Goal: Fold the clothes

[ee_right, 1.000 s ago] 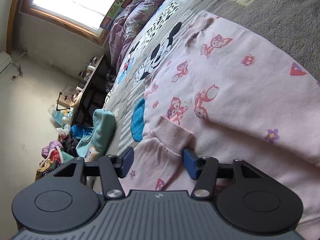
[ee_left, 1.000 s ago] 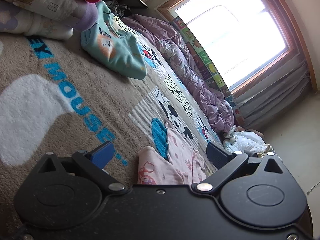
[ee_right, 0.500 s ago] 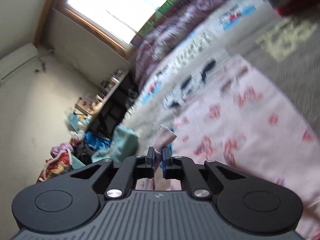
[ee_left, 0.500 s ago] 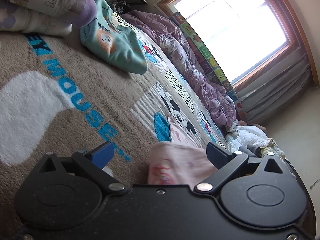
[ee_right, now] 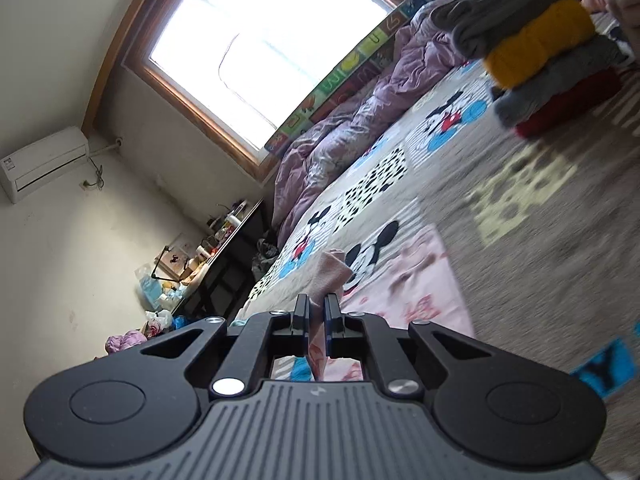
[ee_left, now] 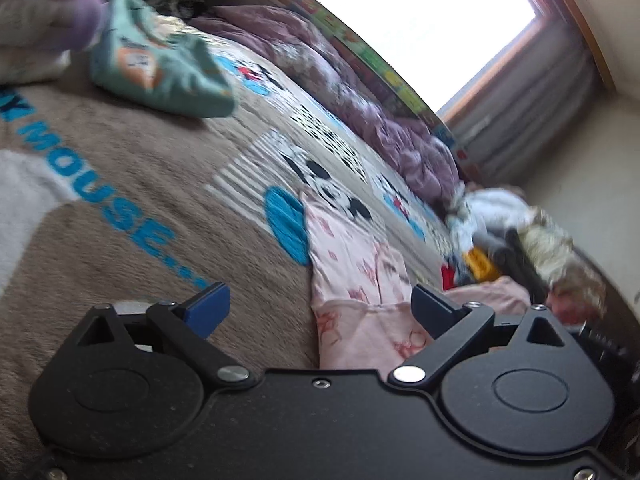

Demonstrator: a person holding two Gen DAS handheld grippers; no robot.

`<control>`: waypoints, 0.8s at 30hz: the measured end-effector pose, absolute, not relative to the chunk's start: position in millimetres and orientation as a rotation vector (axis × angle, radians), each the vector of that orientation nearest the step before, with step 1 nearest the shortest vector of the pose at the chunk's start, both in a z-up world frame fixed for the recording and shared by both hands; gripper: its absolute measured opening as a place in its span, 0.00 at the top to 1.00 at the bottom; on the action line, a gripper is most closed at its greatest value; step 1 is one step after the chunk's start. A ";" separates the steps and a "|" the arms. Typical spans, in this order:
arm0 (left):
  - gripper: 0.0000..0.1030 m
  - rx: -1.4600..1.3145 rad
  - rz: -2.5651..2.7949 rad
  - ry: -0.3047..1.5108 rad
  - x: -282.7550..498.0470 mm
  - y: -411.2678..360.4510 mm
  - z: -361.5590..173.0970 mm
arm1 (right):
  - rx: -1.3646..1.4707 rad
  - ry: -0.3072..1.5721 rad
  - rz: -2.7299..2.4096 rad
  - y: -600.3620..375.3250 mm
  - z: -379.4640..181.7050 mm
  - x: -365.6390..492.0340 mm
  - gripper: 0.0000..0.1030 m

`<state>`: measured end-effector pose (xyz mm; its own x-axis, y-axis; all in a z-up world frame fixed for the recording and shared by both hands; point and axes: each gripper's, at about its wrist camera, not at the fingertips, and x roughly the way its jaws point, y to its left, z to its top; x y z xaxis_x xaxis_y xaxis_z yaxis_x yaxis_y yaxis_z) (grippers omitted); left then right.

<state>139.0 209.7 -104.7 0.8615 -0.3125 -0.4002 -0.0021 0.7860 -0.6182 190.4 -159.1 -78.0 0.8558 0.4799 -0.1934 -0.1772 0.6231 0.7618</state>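
While right gripper (ee_right: 316,312) pinches pink garment's (ee_right: 412,280) cuff, left gripper (ee_left: 320,304) gapes.

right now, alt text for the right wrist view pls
The right gripper is shut on a pink sleeve, lifted above a pink top on a cartoon blanket. Folded clothes are stacked top right, under a bright window.

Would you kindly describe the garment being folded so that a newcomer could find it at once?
Start at the brown Mickey Mouse blanket covering the bed. The pink top lies on it beside the blue patch, one cuff pinched in the right gripper. Unlike the teal sweatshirt further off, it is pale pink with small cartoon prints.
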 end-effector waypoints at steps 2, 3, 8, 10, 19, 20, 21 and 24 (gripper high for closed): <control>0.15 -0.578 -0.201 0.524 139.7 196.6 -104.4 | 0.821 0.398 0.377 -168.7 -80.7 188.3 0.91; 0.20 -0.538 -0.211 0.532 140.3 189.6 -104.6 | 0.828 0.397 0.370 -173.1 -82.3 187.9 0.91; 0.22 -0.393 -0.269 0.550 143.0 160.6 -109.1 | 0.843 0.380 0.345 -194.3 -87.5 183.2 0.91; 0.22 -0.368 -0.299 0.549 143.2 153.4 -109.9 | 0.842 0.373 0.338 -202.3 -89.2 179.4 0.91; 0.22 -0.232 -0.487 0.522 141.5 109.3 -109.3 | 0.858 0.341 0.318 -234.7 -97.4 159.8 0.91; 0.22 -0.217 -0.506 0.527 141.9 104.5 -110.3 | 0.865 0.340 0.315 -237.5 -98.5 158.0 0.91; 0.22 -0.201 -0.524 0.536 142.5 99.7 -111.6 | 0.871 0.339 0.312 -240.2 -99.7 156.1 0.91; 0.23 -0.144 -0.557 0.570 142.5 88.5 -118.3 | 0.891 0.336 0.304 -248.3 -103.1 150.7 0.91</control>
<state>142.5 88.5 -118.3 0.6991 -0.5372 -0.4718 0.4596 0.8432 -0.2790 150.7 -248.3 -103.1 0.9057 0.3934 -0.1581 -0.1183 0.5926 0.7968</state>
